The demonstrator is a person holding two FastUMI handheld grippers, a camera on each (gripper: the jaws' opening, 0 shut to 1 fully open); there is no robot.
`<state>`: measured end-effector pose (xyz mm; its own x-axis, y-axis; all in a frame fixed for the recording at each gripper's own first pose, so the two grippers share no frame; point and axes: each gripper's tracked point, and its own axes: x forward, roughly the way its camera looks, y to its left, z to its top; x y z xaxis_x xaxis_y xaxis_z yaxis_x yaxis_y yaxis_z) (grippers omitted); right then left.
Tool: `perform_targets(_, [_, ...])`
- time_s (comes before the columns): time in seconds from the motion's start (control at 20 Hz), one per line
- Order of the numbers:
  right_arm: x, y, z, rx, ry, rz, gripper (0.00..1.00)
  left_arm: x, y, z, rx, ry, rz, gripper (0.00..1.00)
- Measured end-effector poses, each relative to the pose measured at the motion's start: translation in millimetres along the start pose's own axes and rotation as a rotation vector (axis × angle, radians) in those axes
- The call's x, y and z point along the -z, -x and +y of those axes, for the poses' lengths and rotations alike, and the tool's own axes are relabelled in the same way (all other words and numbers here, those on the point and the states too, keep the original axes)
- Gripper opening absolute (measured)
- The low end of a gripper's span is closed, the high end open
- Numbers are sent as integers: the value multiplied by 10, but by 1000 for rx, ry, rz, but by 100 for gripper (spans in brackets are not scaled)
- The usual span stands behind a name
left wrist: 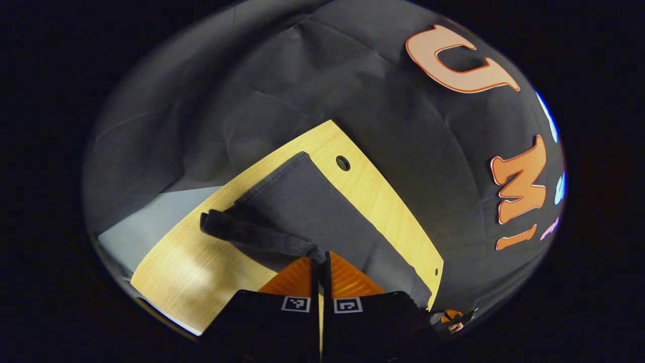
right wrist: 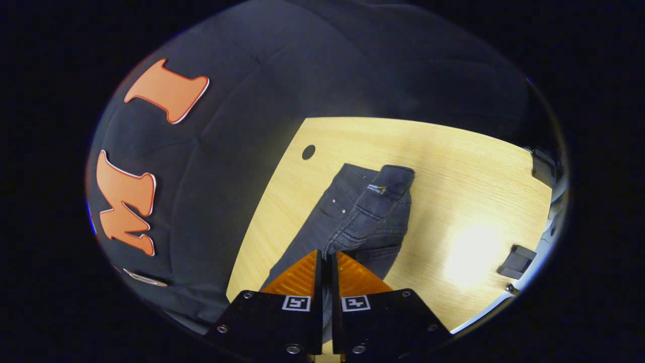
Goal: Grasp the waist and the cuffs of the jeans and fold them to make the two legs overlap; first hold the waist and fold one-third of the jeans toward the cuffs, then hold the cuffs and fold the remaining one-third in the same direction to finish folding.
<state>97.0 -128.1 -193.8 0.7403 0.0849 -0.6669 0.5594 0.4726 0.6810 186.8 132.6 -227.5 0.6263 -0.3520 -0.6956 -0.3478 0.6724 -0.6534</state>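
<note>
Both your grippers are pinched on the dark jeans [right wrist: 363, 212], left gripper [left wrist: 321, 262] and right gripper [right wrist: 325, 259] each nipping denim, and the garment's long axis runs straight away from both tools across the wooden table [right wrist: 468, 166], so carry along it.

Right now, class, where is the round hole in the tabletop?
In the right gripper view, the round hole sits near the table's far-left corner, left of the jeans.
</note>
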Motion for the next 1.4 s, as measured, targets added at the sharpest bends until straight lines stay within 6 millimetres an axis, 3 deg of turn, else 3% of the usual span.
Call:
perform_targets(0.35, [-150,-162,205,28,25,13,8,-385,-352,-273,-14,-21,-18,2])
perform_targets(0.6, [-288,-601,425,22,46,66,8,-600,-645,-292,-85,-28,-32,2])
perform_targets(0.8, [-308,-1067,522,42,47,122,8,-734,-1111,-322,-137,-67,4,2])
perform_targets(0.9, [-313,-1271,523,66,57,140,8,-982,-1312,-412,-139,-58,-42,3])
perform_targets(1.05, [-336,-1521,490,101,60,171,8,-1238,-1512,-289,-242,-198,-74,2])
perform_targets(1.2, [-293,-1617,478,109,47,207,8,-1321,-1634,-214,-304,-257,-78,1])
perform_targets(1.3, [-312,-1644,524,112,55,204,8,-1256,-1726,-222,-299,-255,-58,2])
perform_targets(1.35, [-327,-1644,562,104,46,206,16,-1175,-1698,-250,-291,-248,-43,11])
perform_targets(1.4, [-359,-1631,605,92,38,194,19,-1126,-1700,-276,-283,-243,-29,27])
